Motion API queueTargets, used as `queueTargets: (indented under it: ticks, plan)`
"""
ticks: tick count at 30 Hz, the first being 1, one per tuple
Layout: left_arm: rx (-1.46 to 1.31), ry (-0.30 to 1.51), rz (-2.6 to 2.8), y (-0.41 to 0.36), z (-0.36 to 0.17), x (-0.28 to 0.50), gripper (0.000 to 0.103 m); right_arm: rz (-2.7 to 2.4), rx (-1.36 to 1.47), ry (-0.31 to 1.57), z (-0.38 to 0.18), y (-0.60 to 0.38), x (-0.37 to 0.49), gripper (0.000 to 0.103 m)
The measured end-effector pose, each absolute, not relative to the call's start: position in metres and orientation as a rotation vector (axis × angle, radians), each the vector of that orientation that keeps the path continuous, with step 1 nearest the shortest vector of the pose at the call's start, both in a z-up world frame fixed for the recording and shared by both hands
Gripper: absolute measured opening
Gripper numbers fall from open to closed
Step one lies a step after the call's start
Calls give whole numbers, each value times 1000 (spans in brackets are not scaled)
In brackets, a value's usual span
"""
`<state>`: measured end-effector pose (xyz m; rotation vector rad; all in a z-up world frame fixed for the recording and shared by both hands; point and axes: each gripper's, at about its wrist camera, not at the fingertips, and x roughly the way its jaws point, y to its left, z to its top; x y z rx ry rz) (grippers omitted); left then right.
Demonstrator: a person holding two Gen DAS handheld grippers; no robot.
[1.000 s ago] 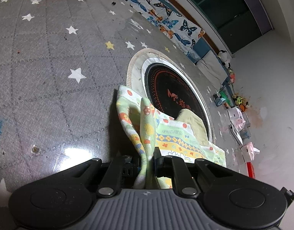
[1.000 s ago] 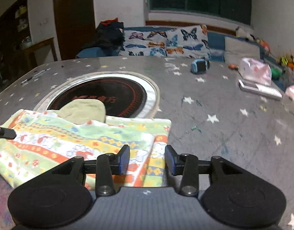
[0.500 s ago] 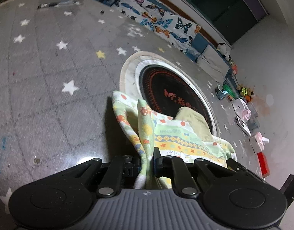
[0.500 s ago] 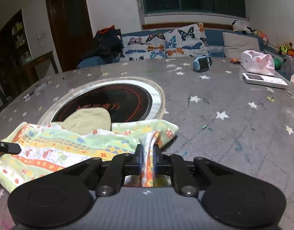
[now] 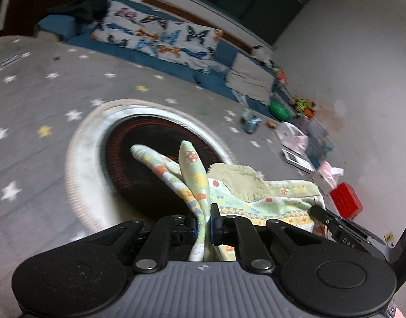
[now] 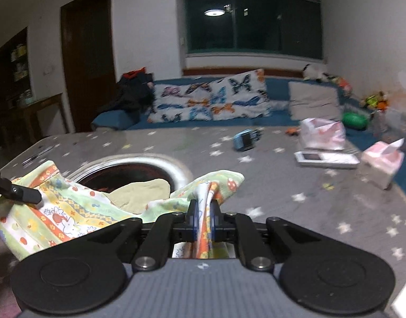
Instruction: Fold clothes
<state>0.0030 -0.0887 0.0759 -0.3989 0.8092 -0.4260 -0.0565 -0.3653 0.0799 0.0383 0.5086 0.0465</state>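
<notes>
A small patterned garment [image 5: 269,201], green, yellow and orange with cartoon prints, hangs between both grippers above the grey star-print table [image 5: 30,100]. My left gripper [image 5: 204,222] is shut on one corner of it; the pinched cloth sticks up past the fingers. My right gripper [image 6: 203,217] is shut on the opposite corner of the garment [image 6: 70,212]. A plain olive inner part [image 6: 142,190] shows in the garment's middle. The left gripper's tip [image 6: 22,194] shows at the left of the right wrist view.
A round black hotplate with a pale rim [image 5: 155,137] is set in the table under the garment. A blue toy [image 6: 245,140], a pink bag [image 6: 322,132], a white device [image 6: 325,157], a pink tissue pack [image 6: 383,159] and a red box [image 5: 346,201] lie at the right. A butterfly-print sofa [image 6: 216,100] stands behind.
Both grippers have lifted the garment off the table and tilted up. The right gripper shut on its corner between one second and half a second ago.
</notes>
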Motion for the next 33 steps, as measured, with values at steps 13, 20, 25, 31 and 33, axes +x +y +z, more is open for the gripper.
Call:
queueTargets:
  ticks: [13, 20, 25, 31, 33]
  plan:
    - [-320, 824, -561, -192, 80, 34, 8, -155, 22, 496, 91, -448, -62, 8]
    - [-285, 837, -597, -223, 71, 40, 8, -212, 36, 530, 77, -476, -62, 8]
    - [-254, 860, -608, -236, 62, 43, 8, -231, 45, 558, 63, -489, -60, 8]
    - [-224, 884, -606, -243, 51, 45, 9, -246, 50, 574, 54, -498, -60, 8]
    - [-218, 898, -598, -243, 47, 46, 9, -249, 50, 577, 53, -500, -59, 8]
